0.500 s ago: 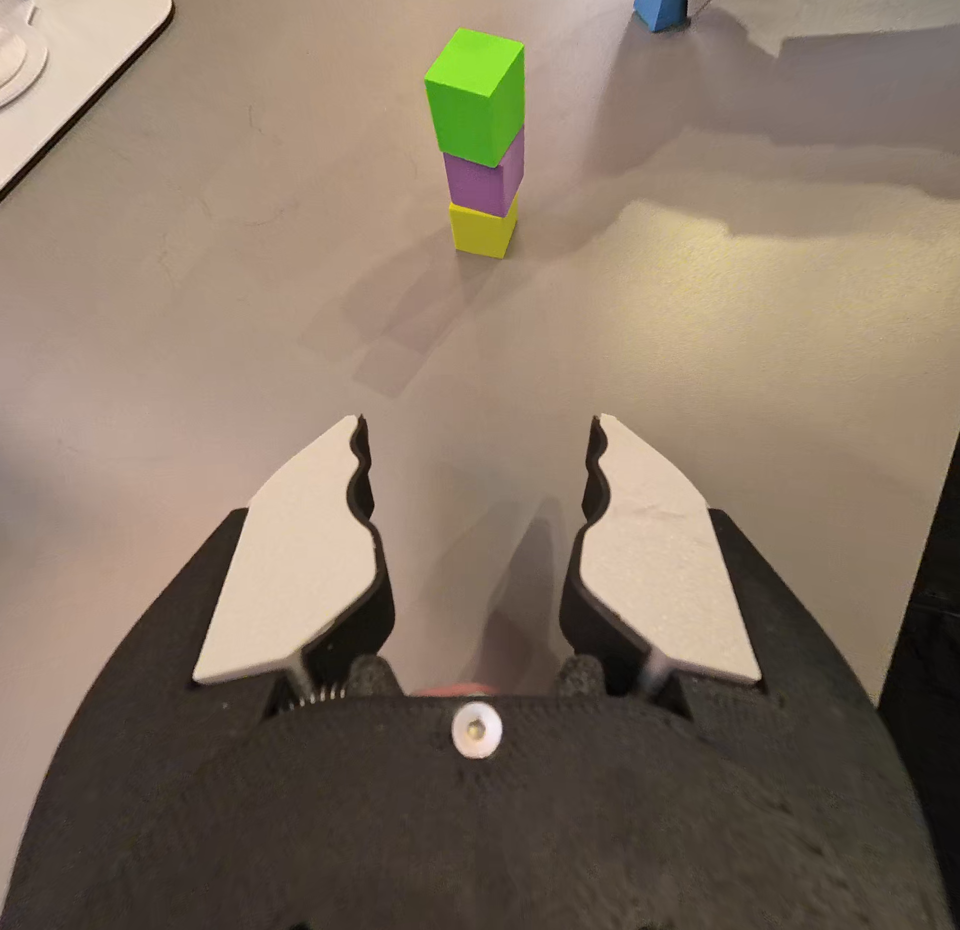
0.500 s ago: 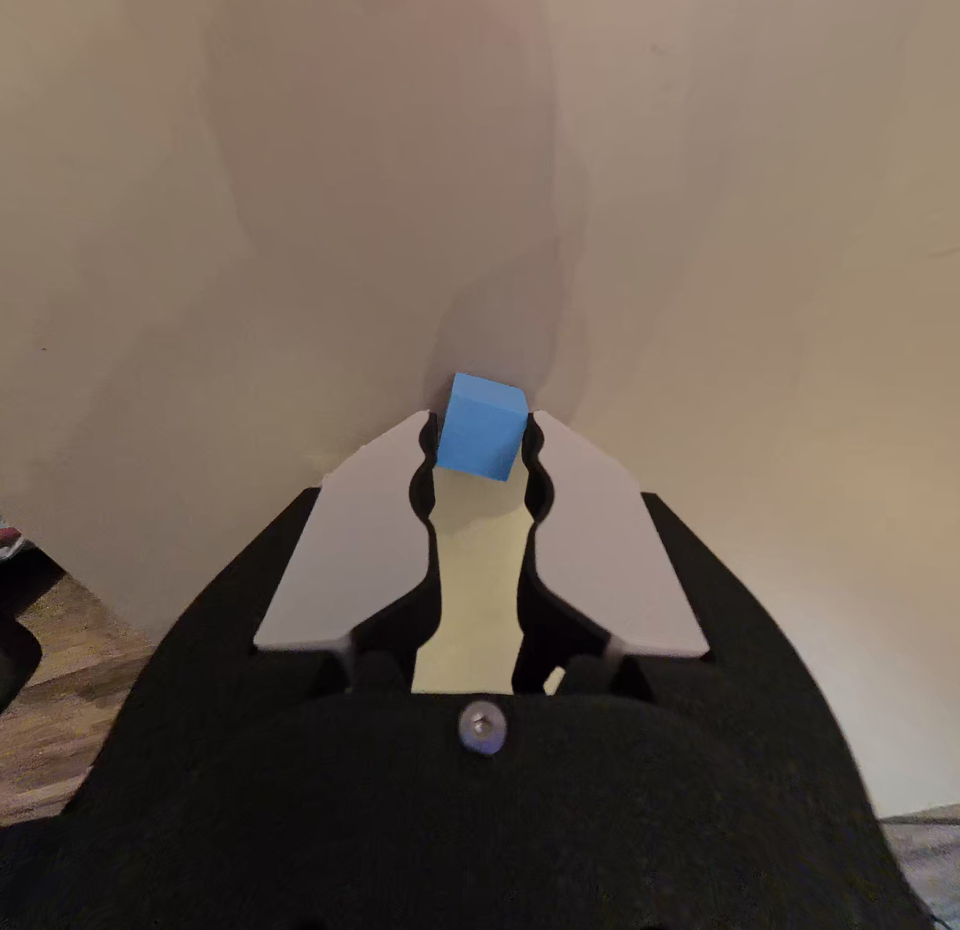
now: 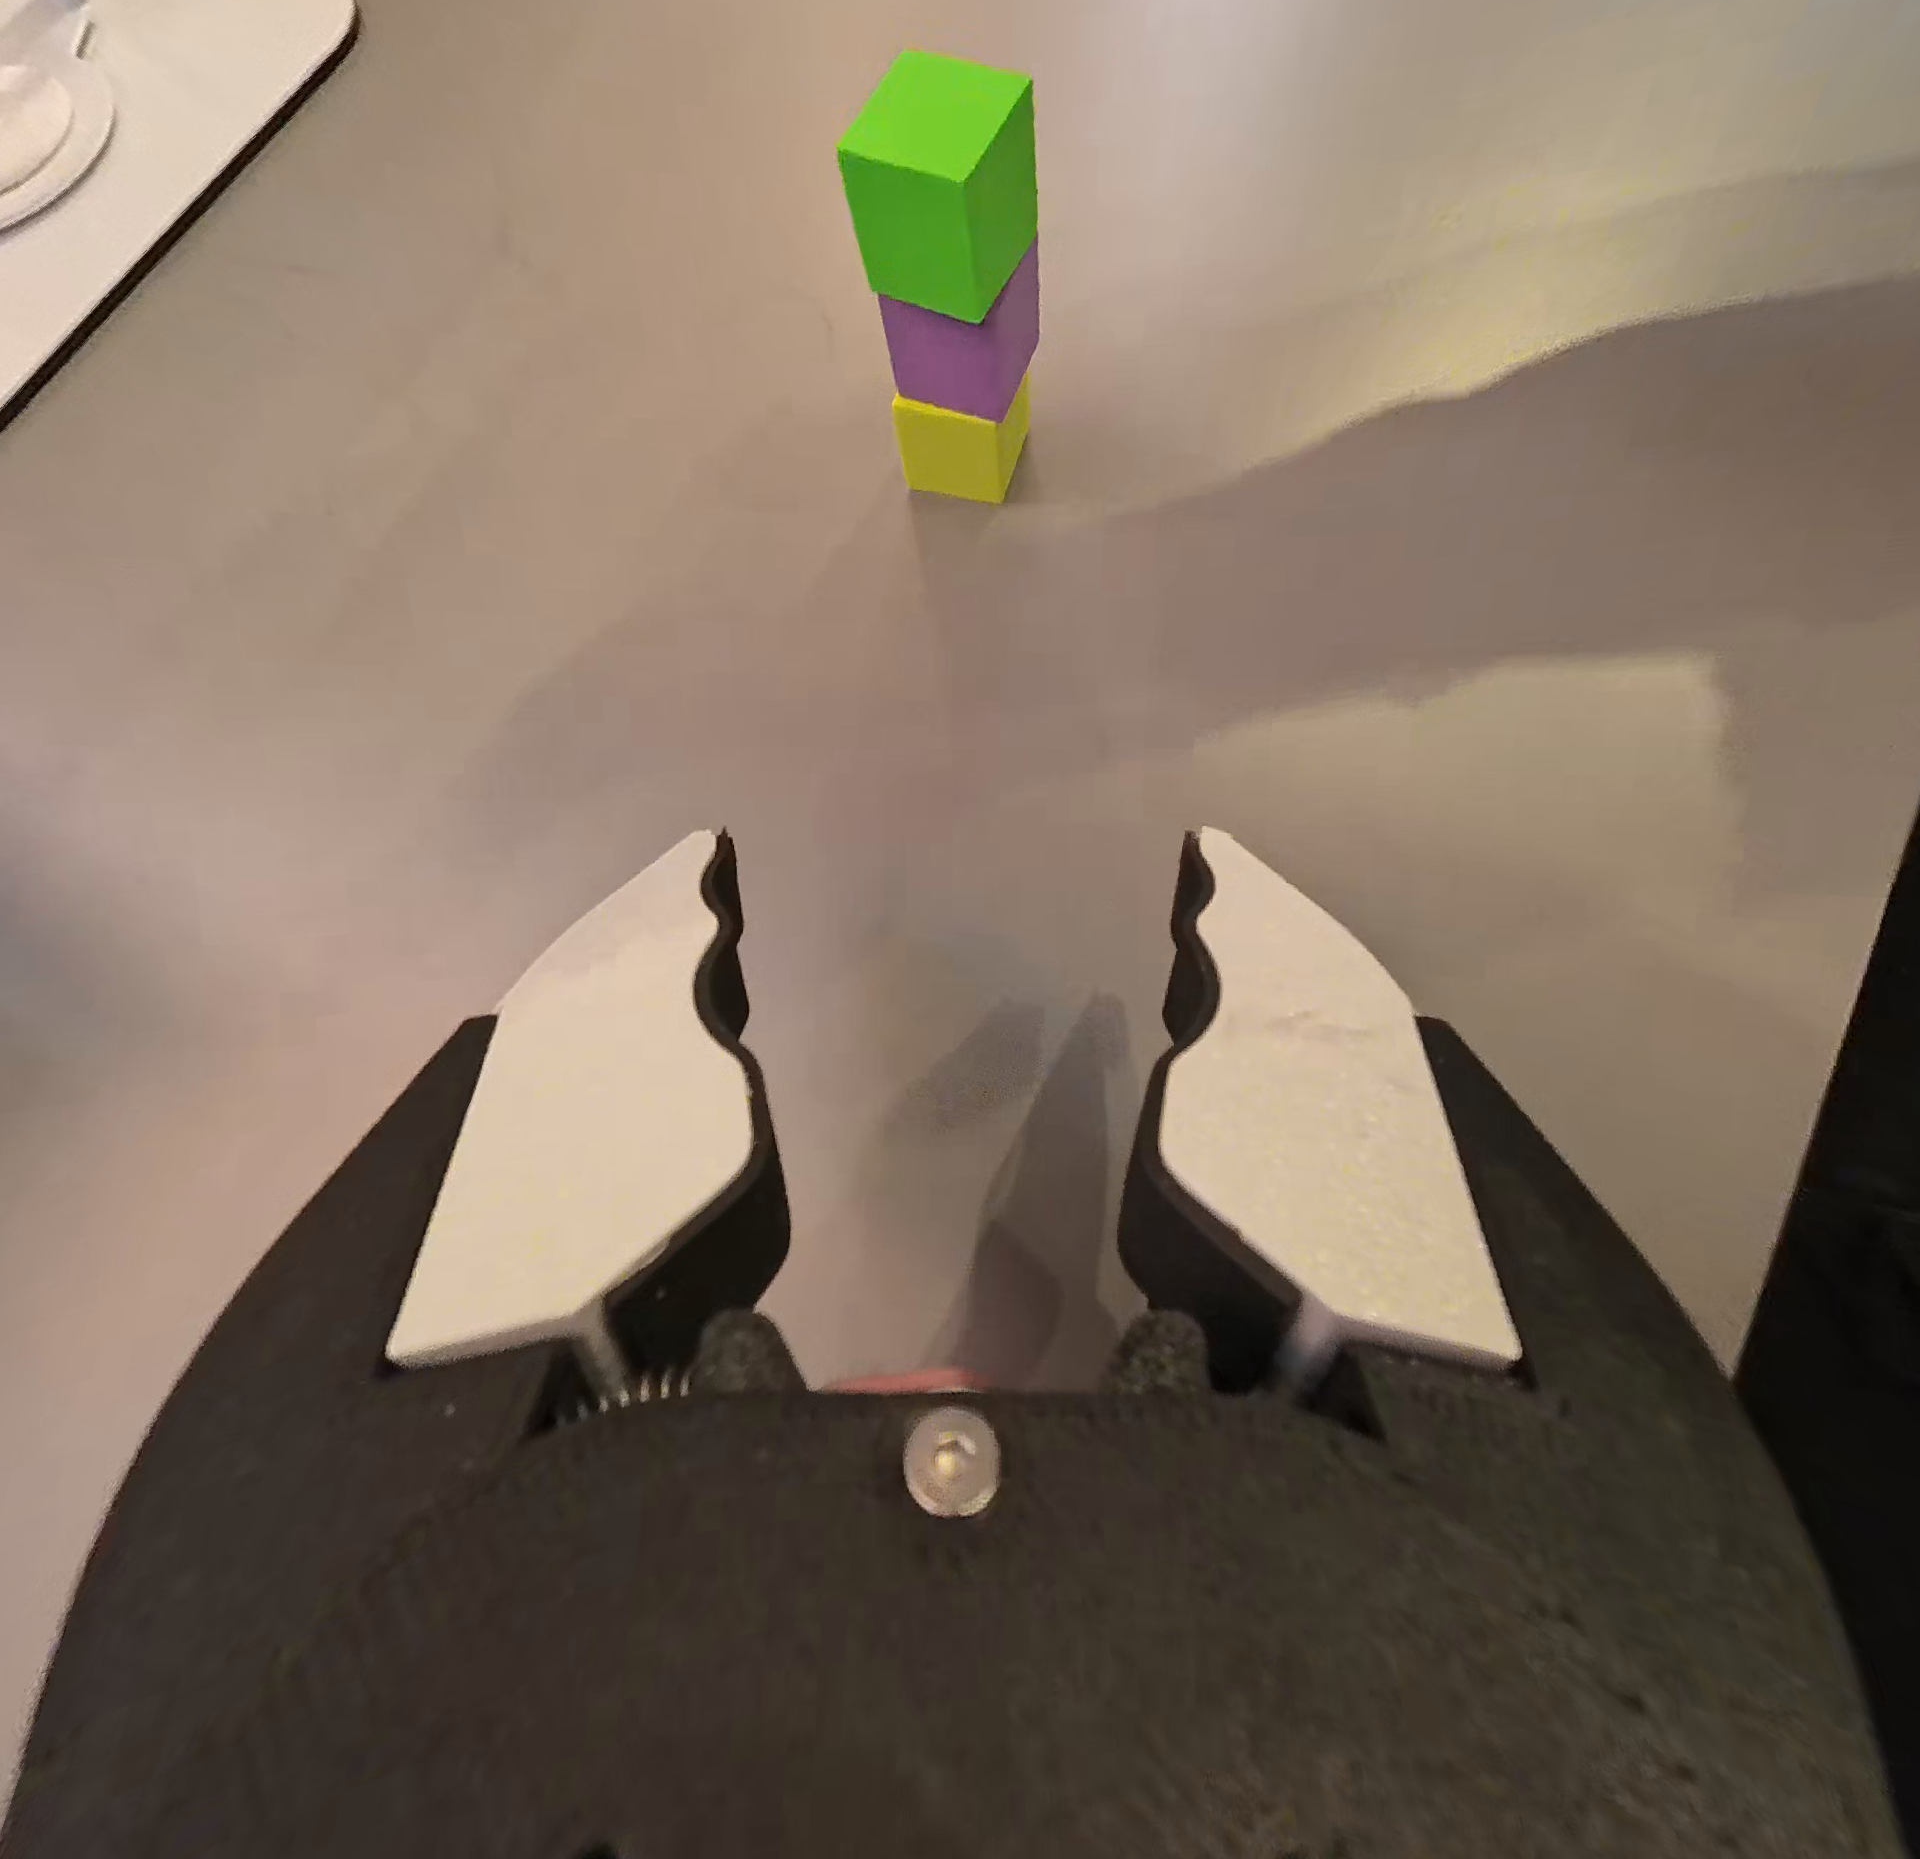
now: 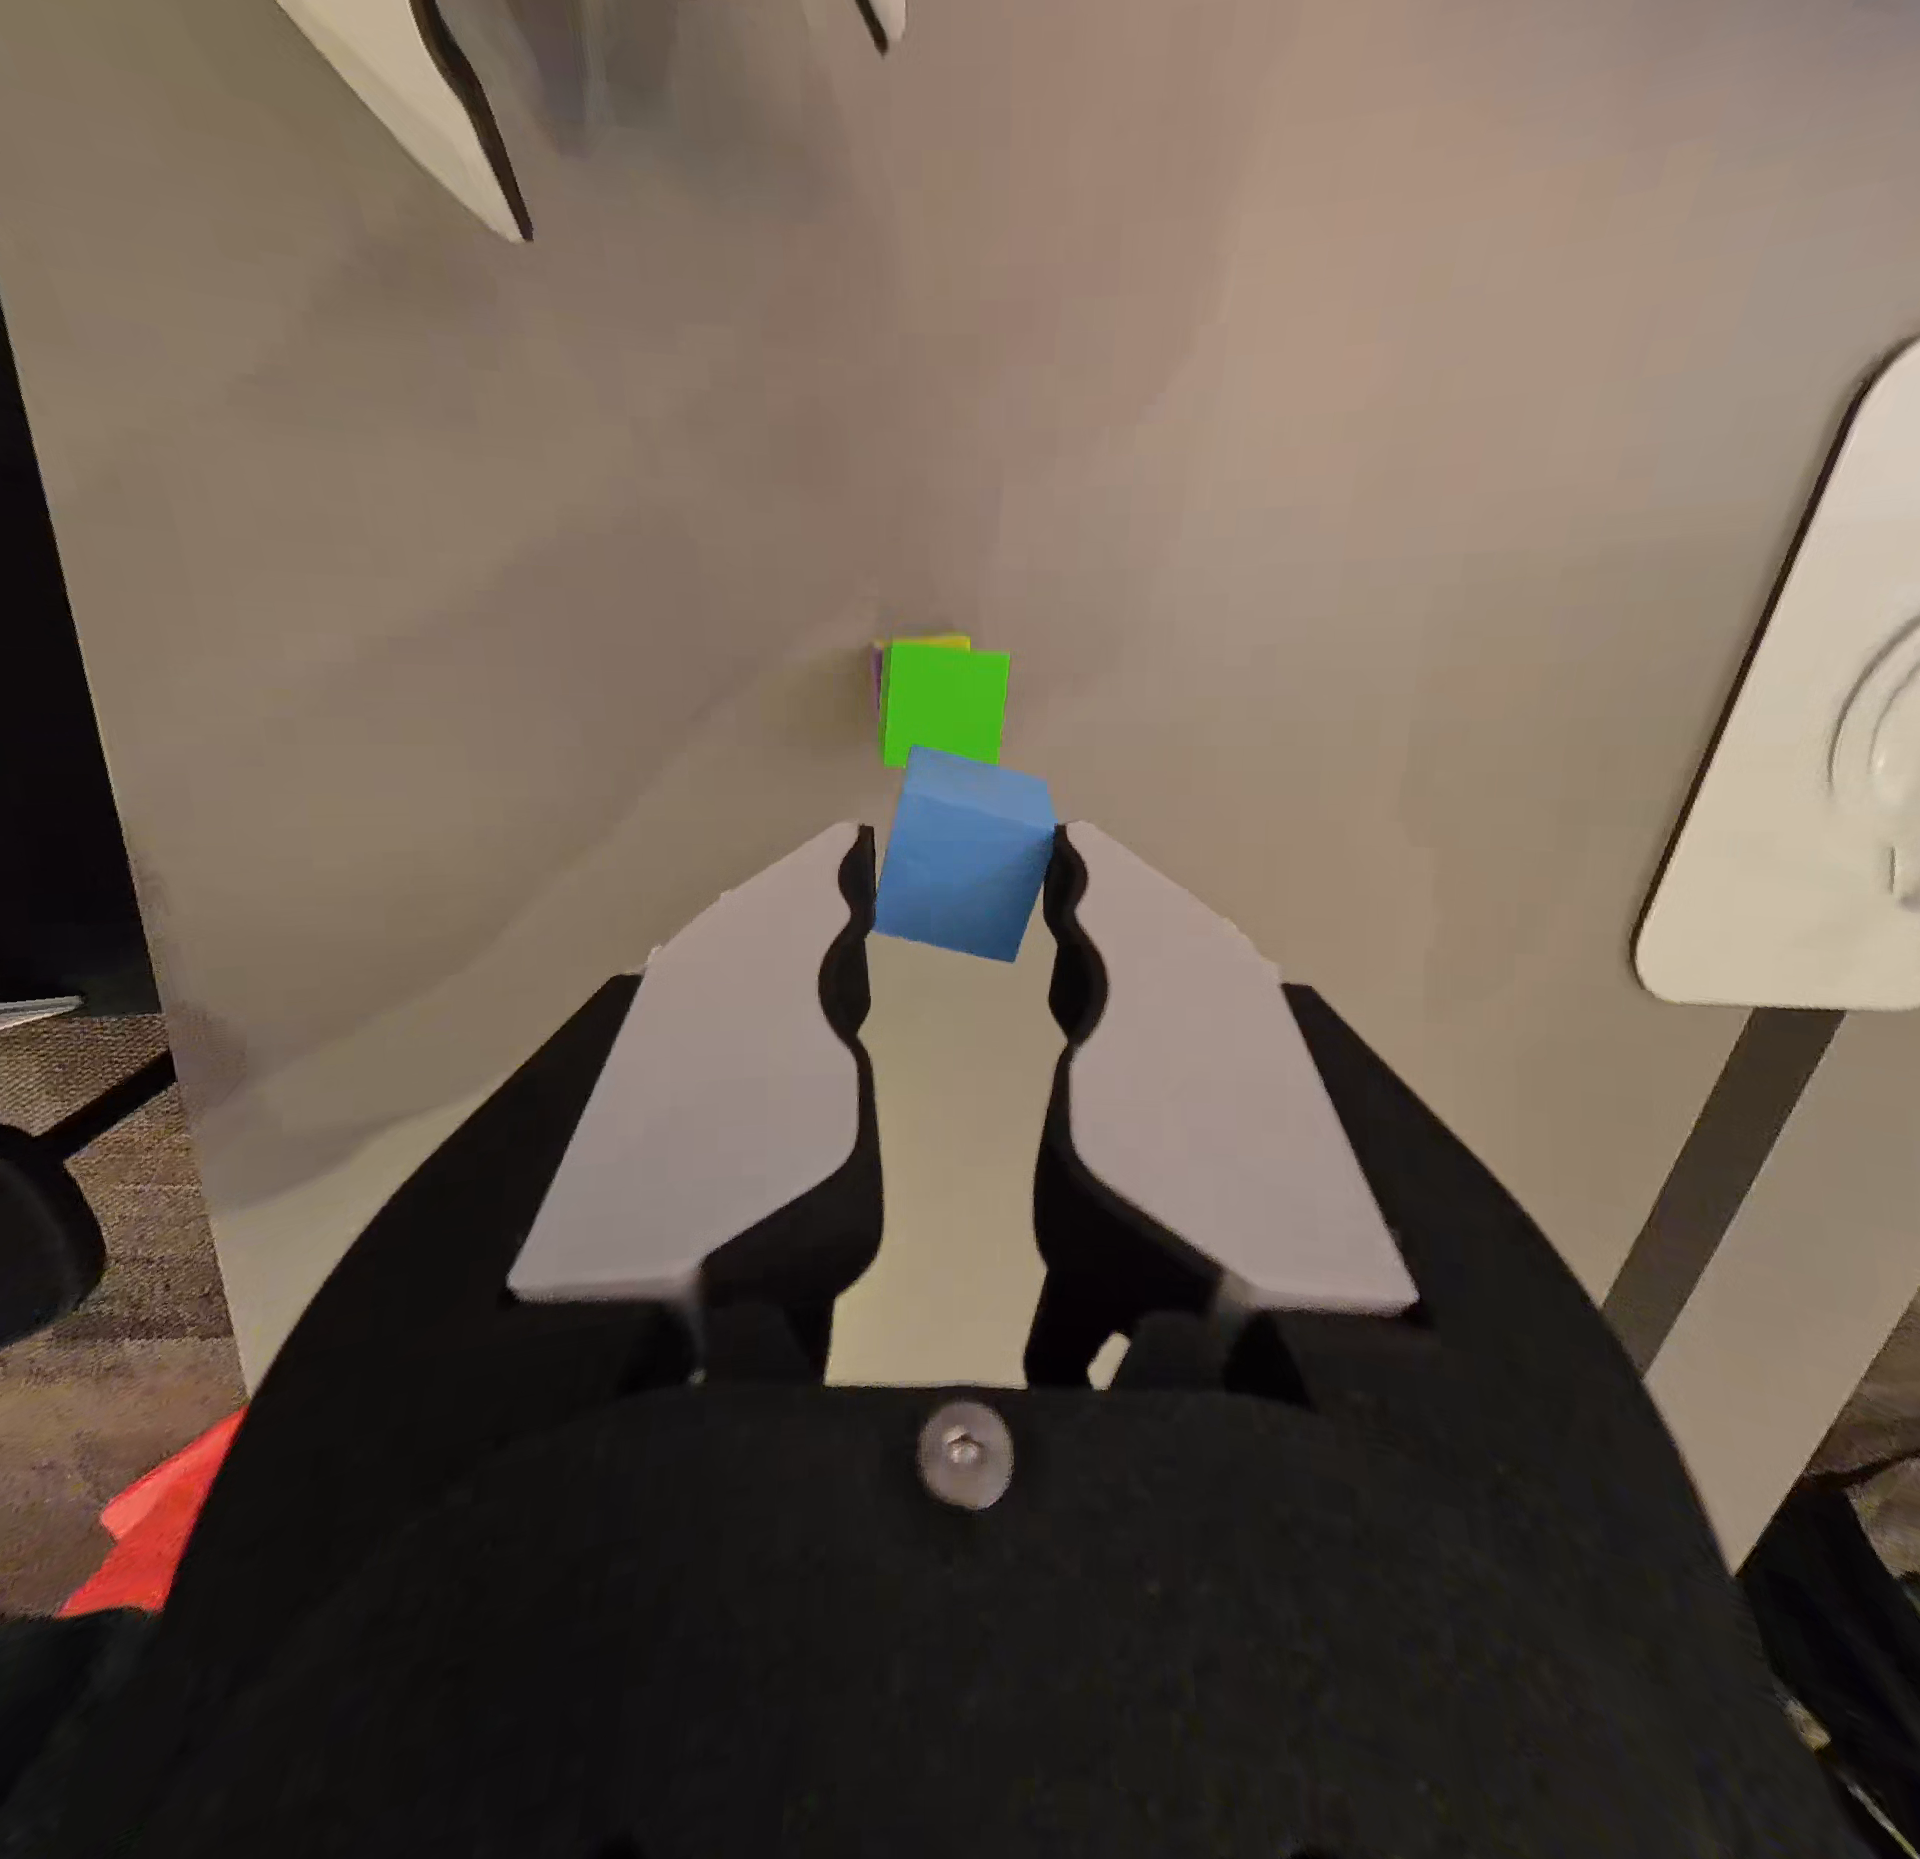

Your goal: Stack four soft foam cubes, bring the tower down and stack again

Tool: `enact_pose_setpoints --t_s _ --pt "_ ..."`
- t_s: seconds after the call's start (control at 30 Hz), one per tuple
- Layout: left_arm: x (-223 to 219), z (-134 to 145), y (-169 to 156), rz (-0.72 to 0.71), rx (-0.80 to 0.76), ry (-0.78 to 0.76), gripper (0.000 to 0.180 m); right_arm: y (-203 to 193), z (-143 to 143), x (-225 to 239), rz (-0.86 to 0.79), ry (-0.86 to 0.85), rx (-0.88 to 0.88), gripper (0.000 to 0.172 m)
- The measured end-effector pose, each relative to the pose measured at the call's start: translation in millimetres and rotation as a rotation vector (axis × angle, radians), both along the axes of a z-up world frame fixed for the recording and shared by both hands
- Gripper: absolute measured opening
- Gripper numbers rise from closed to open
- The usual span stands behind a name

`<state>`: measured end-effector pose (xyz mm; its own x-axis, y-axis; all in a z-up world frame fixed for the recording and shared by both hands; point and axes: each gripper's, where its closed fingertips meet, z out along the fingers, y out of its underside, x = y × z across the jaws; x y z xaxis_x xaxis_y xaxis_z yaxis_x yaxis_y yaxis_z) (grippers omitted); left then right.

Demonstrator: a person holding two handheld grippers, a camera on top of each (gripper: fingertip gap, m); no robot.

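A tower of three foam cubes stands on the grey table: green cube on top, purple cube in the middle, yellow cube at the bottom. My left gripper is open and empty, well short of the tower. My right gripper is shut on a blue cube, which sits tilted between the fingertips, held high above the table. From there the tower shows from above, its green cube just beyond the blue one. The left gripper's fingers show at the top left of the right wrist view.
A white board with a clear round object lies at the table's far left; it also shows at the right of the right wrist view. The table's dark edge runs at the right. Carpet floor and a red object lie below. Left tips to right tips: about 15 cm.
My right gripper has lifted the blue cube off the table and carried it over toward the tower, which now shows below it. The left gripper has barely moved.
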<state>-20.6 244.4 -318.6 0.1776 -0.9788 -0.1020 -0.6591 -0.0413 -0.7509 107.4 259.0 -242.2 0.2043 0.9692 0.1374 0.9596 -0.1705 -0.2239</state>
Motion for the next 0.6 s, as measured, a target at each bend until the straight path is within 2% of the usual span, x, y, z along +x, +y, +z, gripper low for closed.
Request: enact_pose_setpoints --t_s 0.33,0.6 --pt "-6 -4 2 0.005 -0.015 -0.014 0.079 2 -17 -14 0.058 -0.108 -0.066 0.031" --pt "-5 -8 1 0.0 -0.021 -0.006 0.079 2 -25 -17 0.065 -0.1 -0.092 0.031"
